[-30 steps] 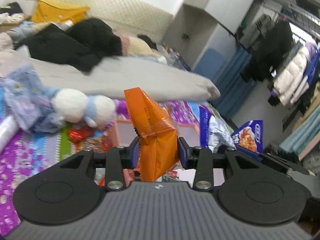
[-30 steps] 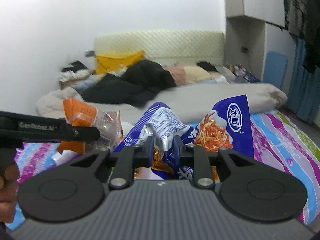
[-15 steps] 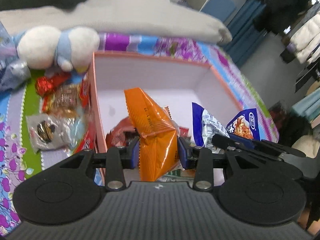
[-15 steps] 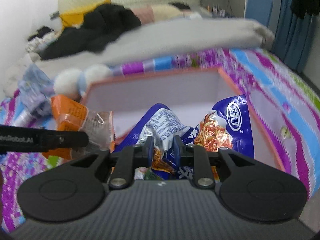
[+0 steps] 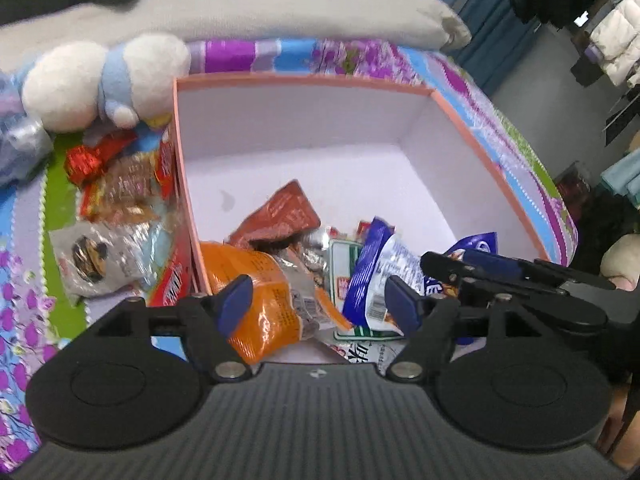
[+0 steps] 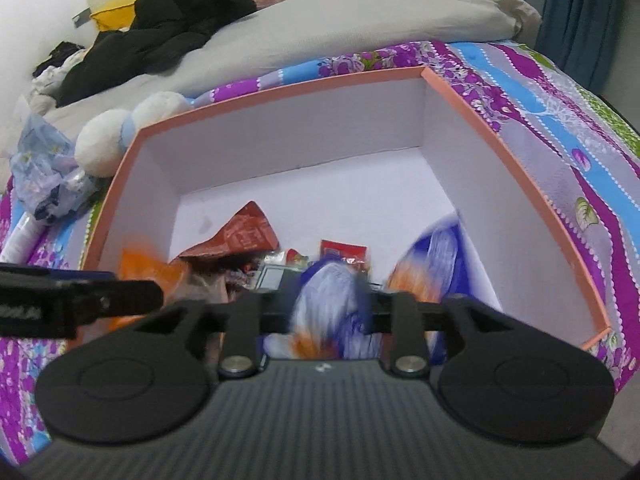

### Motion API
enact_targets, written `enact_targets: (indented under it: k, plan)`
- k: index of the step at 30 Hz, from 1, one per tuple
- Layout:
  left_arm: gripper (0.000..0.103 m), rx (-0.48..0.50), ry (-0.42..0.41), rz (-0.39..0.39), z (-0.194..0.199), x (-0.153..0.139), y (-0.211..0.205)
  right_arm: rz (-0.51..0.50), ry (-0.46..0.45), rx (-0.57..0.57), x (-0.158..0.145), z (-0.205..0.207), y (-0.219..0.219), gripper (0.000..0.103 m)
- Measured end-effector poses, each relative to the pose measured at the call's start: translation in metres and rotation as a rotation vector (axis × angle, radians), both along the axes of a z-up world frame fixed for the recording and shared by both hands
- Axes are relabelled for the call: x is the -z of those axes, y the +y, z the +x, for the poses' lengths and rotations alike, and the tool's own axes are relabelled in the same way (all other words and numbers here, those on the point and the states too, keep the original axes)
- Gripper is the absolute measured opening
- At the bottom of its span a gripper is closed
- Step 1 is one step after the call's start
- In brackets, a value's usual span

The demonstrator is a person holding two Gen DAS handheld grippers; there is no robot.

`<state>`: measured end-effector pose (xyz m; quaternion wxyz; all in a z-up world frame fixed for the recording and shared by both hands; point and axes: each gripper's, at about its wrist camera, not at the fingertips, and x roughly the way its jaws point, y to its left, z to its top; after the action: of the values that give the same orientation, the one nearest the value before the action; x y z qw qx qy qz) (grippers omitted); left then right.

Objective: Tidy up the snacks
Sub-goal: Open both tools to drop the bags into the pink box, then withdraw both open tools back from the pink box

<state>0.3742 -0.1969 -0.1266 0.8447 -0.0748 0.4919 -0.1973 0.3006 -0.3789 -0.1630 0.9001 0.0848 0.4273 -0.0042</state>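
Note:
An orange-rimmed box (image 5: 304,80) (image 6: 280,88) with white walls lies on the bed, with several snack packets in its near half. My left gripper (image 5: 320,304) hangs low over it, jaws opening. The orange packet (image 5: 256,292) has slipped from between them and rests on the pile, leaning on the left finger (image 5: 236,300). My right gripper (image 6: 326,308) is beside it, also opening. The blue noodle packet (image 6: 332,300) is motion-blurred between its fingers and looks loose. In the left wrist view that blue packet (image 5: 380,272) lies among the snacks, with the right gripper (image 5: 500,276) just right of it.
Loose snacks (image 5: 116,200) lie on the floral sheet (image 6: 560,120) left of the box, below a white and blue plush toy (image 5: 104,80). A crumpled plastic bag (image 6: 44,168) is further left. A grey duvet (image 6: 360,28) and dark clothes lie behind the box.
Both grippers came down from above the bed to the box. Both sets of jaws have spread, and the orange and blue packets have dropped out of their grip.

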Motion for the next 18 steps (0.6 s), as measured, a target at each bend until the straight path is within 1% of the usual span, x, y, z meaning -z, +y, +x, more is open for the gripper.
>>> enact_targets:
  k: [7, 14, 18]
  plan:
    - [0.077, -0.029, -0.097, -0.017, -0.026, -0.045, 0.020, 0.000, -0.088, 0.007, -0.037, -0.024, 0.001, 0.055]
    - [0.077, -0.083, -0.218, -0.032, -0.067, -0.098, 0.055, 0.015, -0.203, 0.024, -0.087, -0.063, 0.010, 0.055]
    - [0.077, -0.106, -0.275, -0.045, -0.094, -0.120, 0.076, 0.003, -0.270, 0.018, -0.111, -0.087, 0.024, 0.055]
